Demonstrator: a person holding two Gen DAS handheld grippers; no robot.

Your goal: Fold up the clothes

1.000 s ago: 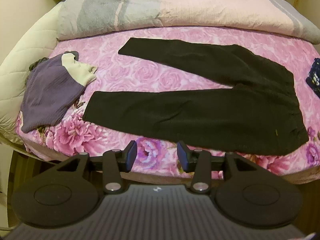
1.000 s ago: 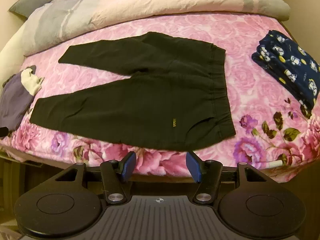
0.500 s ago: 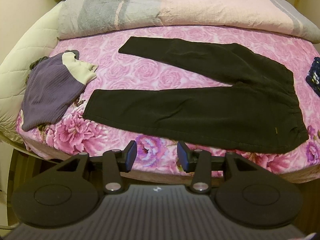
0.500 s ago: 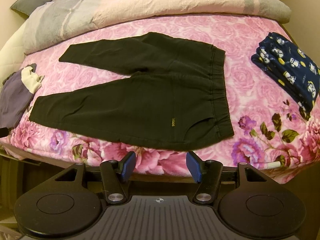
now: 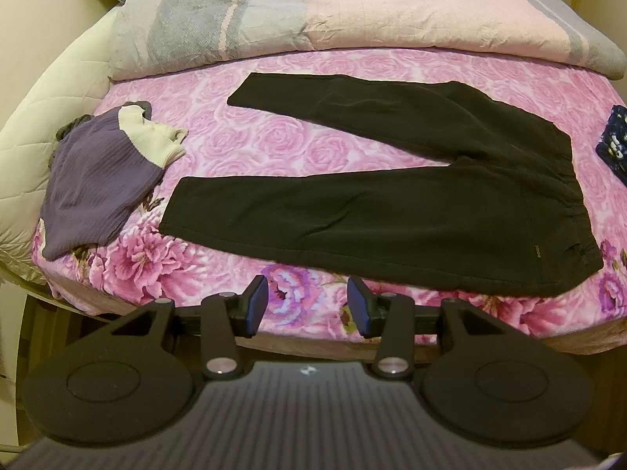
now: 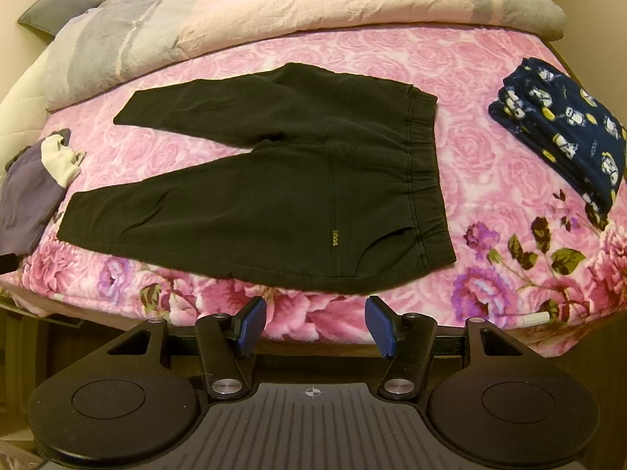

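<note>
Bed (image 5: pixel 250 156), pink rose sheet, filled everything beyond both sets of fingers; rolled duvet (image 5: pixel 352 19) lay along its far side.

Black trousers (image 5: pixel 392 211) lay flat and unfolded just past the fingers, legs splayed apart in a V. From the left gripper (image 5: pixel 307 305) the near leg ran ahead and off to the left, the waistband out to the right. From the right gripper (image 6: pixel 315 327) the waistband (image 6: pixel 421 164) sat ahead and slightly right, the near hem edge just beyond the fingertips.

Purple and cream top (image 5: pixel 98 180) sat crumpled well off to the left of the left fingers, not folded.

Navy patterned garment (image 6: pixel 564 137) sat far right of the right fingers, already a neat folded stack.

Both grippers stood released, pads apart, nothing between them, hovering short of the bed edge and clear of the cloth.

Judgement: one piece done; trousers spread but no fold begun; top untouched. Likely next: bring one leg over the other.
</note>
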